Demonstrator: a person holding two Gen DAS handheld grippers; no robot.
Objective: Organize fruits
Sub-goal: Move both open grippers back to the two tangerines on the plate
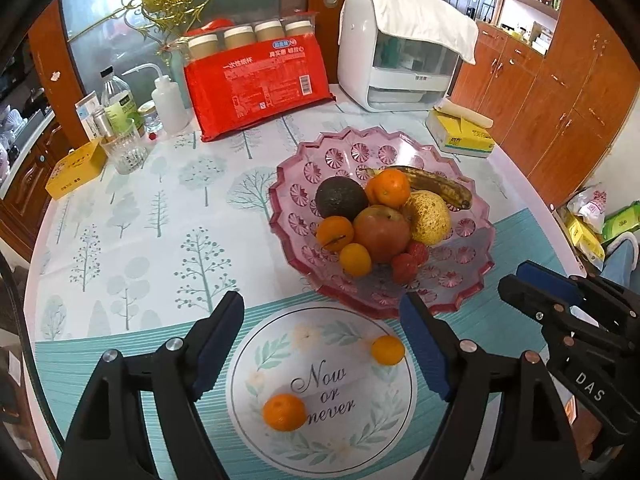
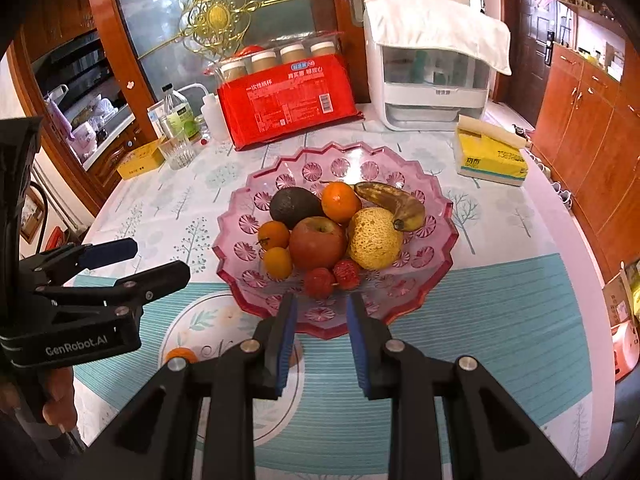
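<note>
Red pack of paper cups (image 1: 258,84) at table's (image 1: 140,208) back edge, white appliance (image 1: 400,60) with cloth cover beside it. Yellow tissue box (image 2: 490,158) right; squeeze bottle (image 1: 170,100), glass tumbler (image 1: 125,152) left.

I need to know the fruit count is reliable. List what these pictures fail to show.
- Right wrist view: orange on the round mat is half hidden behind the left gripper.
- Both views: fruit under the apple in the pink bowl is covered by the pile.
- Left wrist view: right gripper is cut off by the frame edge.

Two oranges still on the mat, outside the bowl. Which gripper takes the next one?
Left, probably. Left gripper is open and empty, with both oranges framed between its fingers. Right gripper faces the bowl.
</note>
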